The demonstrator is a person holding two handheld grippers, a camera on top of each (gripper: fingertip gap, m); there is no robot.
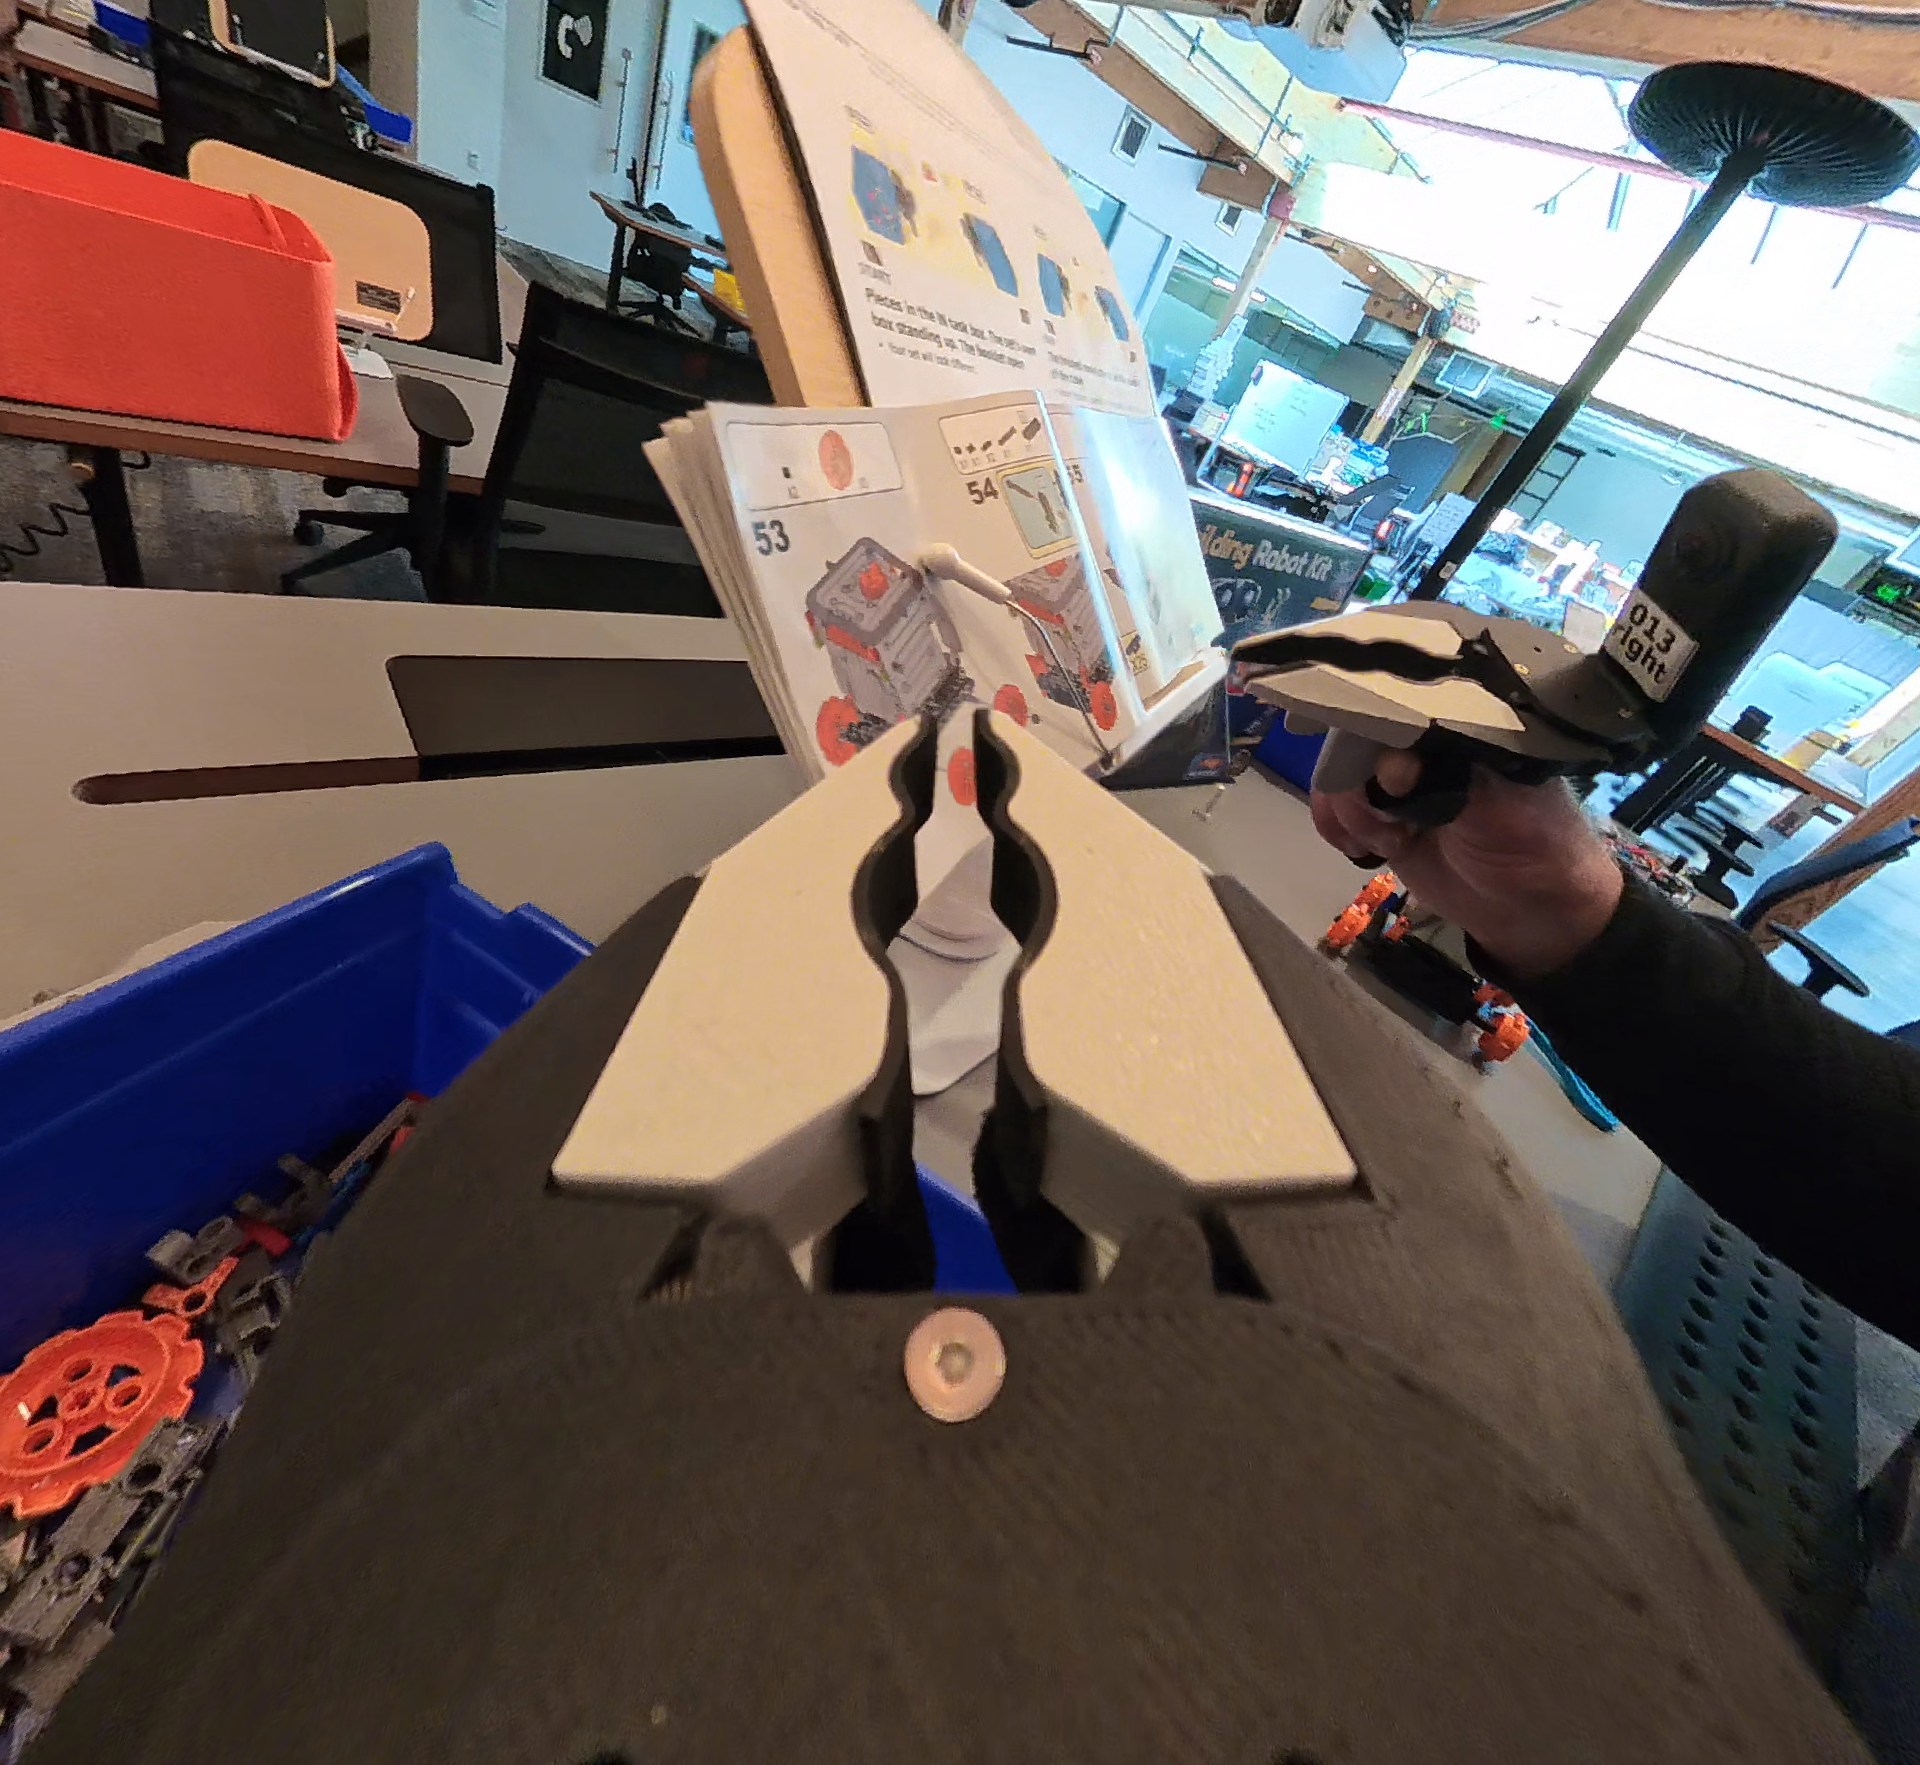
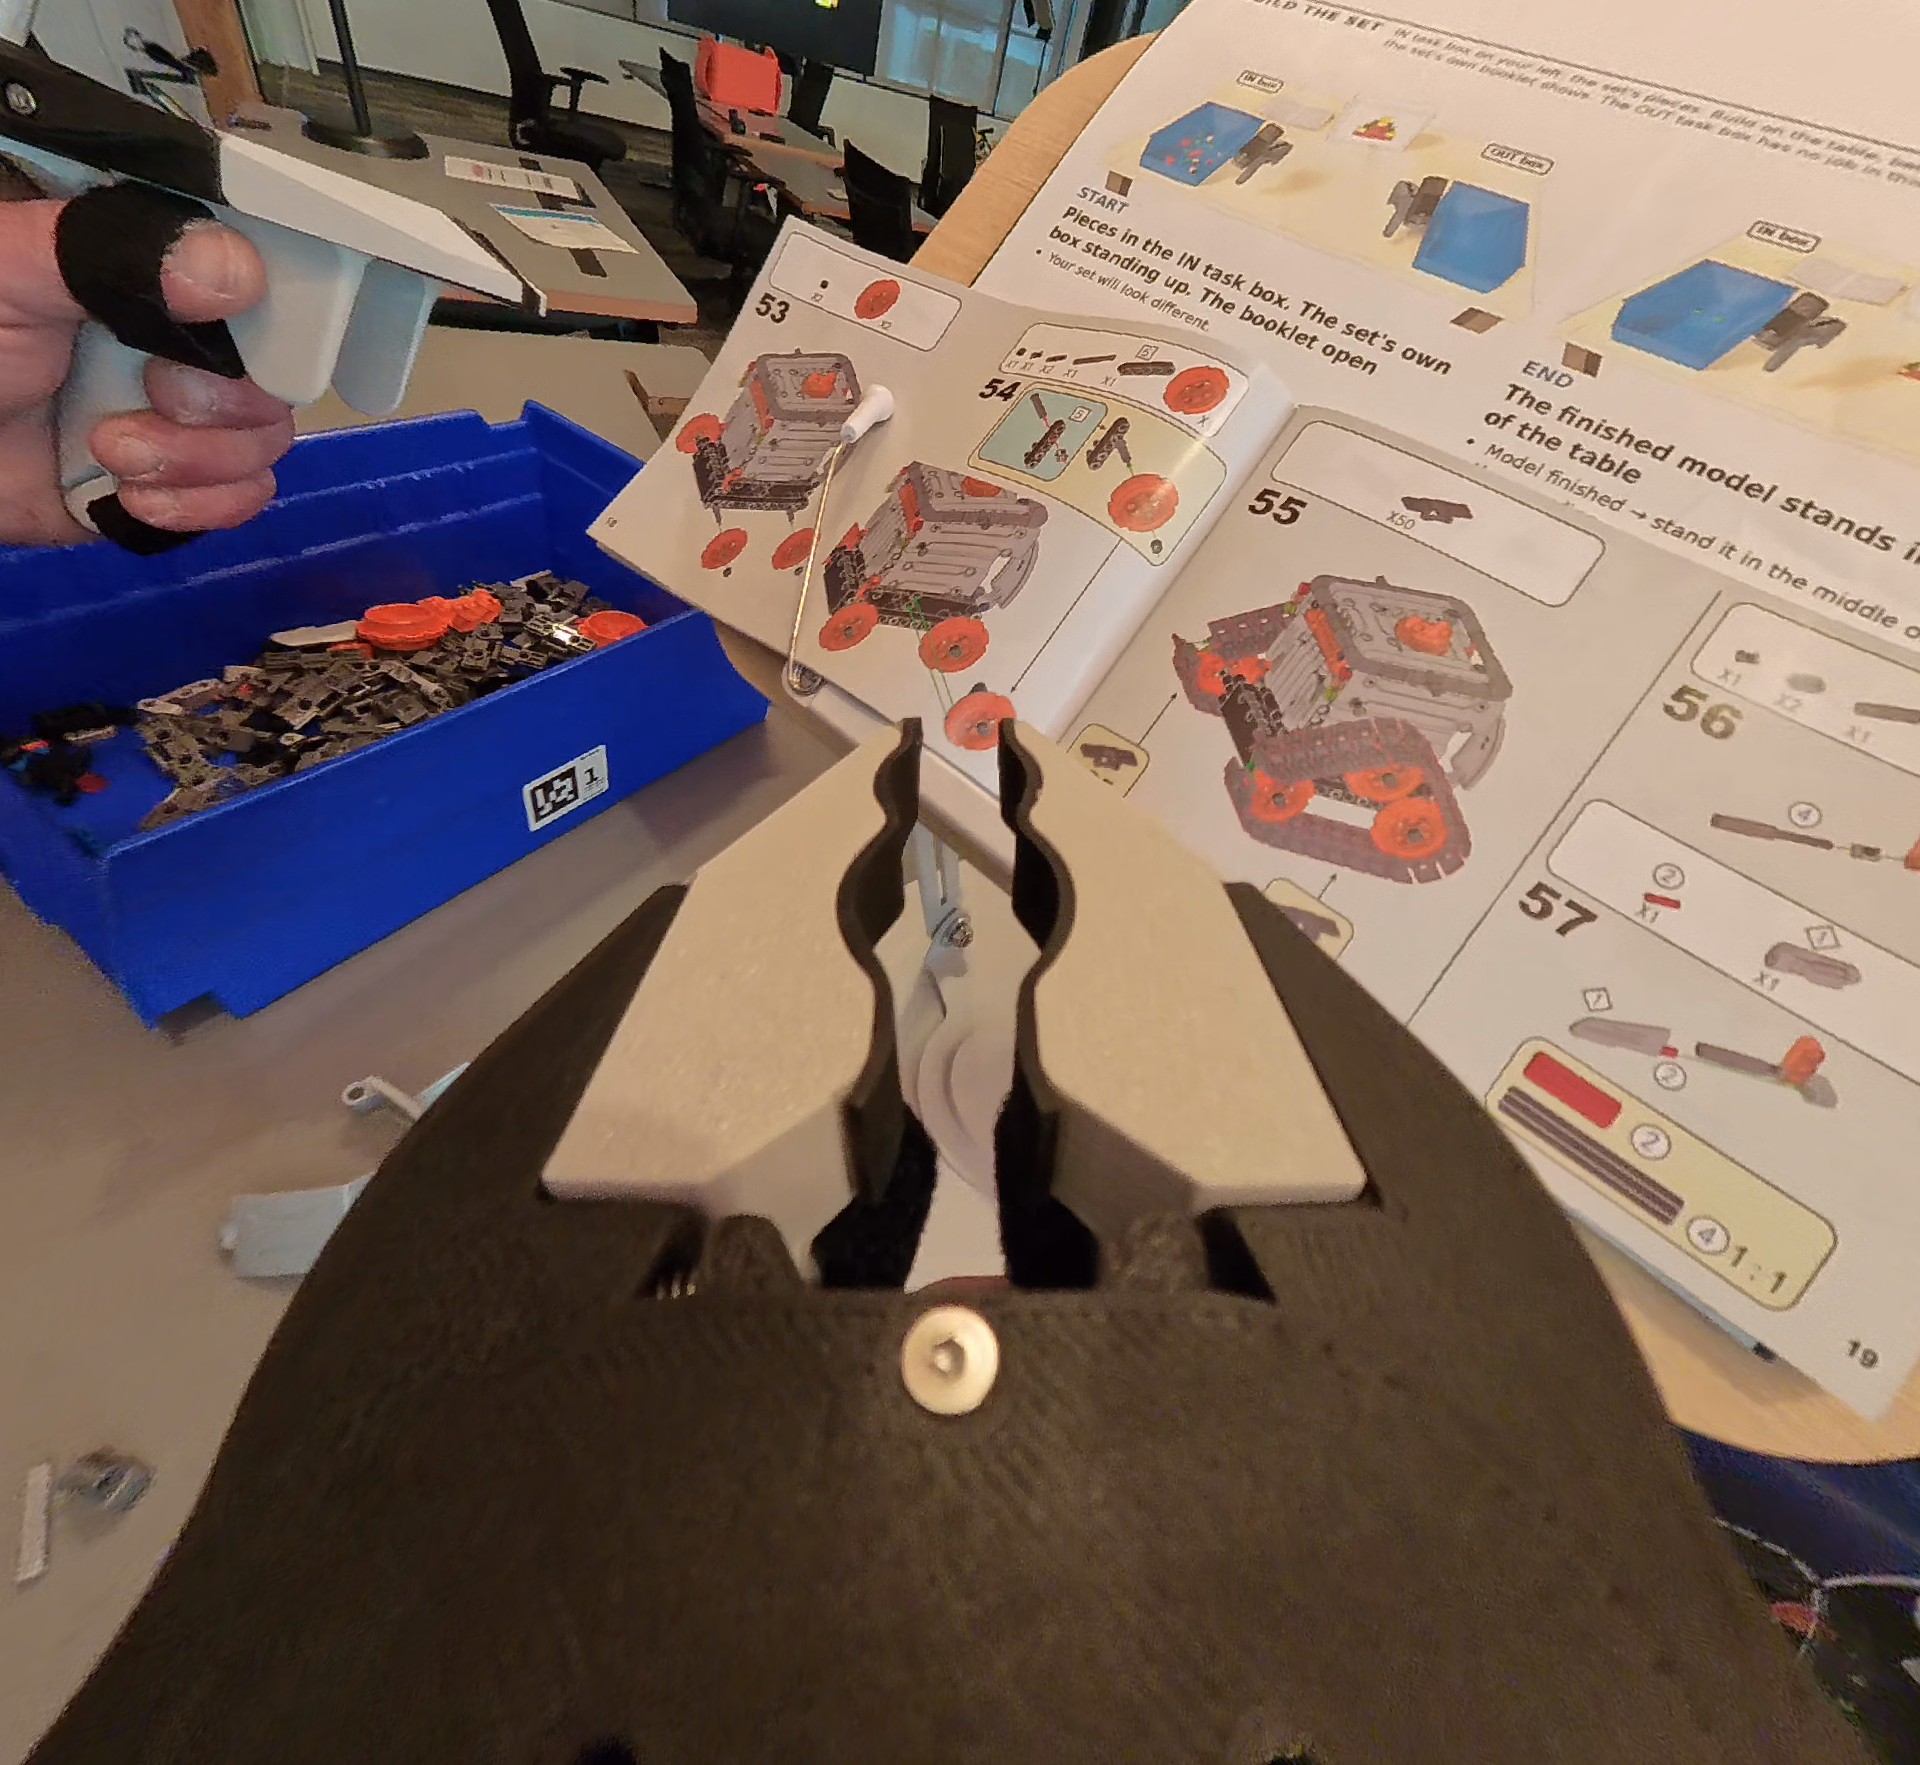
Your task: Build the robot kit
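Note:
My left gripper (image 1: 951,728) is a little open and empty, held above the blue bin (image 1: 260,1040) and pointing at the open instruction booklet (image 1: 894,593). My right gripper (image 2: 961,728) is also a little open and empty, close in front of the booklet (image 2: 1091,635). The booklet stands on a white holder with a wire page clip (image 2: 868,411). Each gripper shows in the other's view, held by a hand: the right gripper (image 1: 1242,666) beside the booklet, the left gripper (image 2: 520,287) above the bin (image 2: 364,842). The bin holds several grey and orange building parts (image 2: 416,655).
A large printed sheet on a wooden board (image 2: 1455,188) stands behind the booklet. A part-built model with orange wheels (image 1: 1434,967) sits on the table at the right. Small loose parts (image 2: 291,1227) lie on the table. A black lamp pole (image 1: 1558,385) rises behind. The grippers' ends are close to 20 cm from one another.

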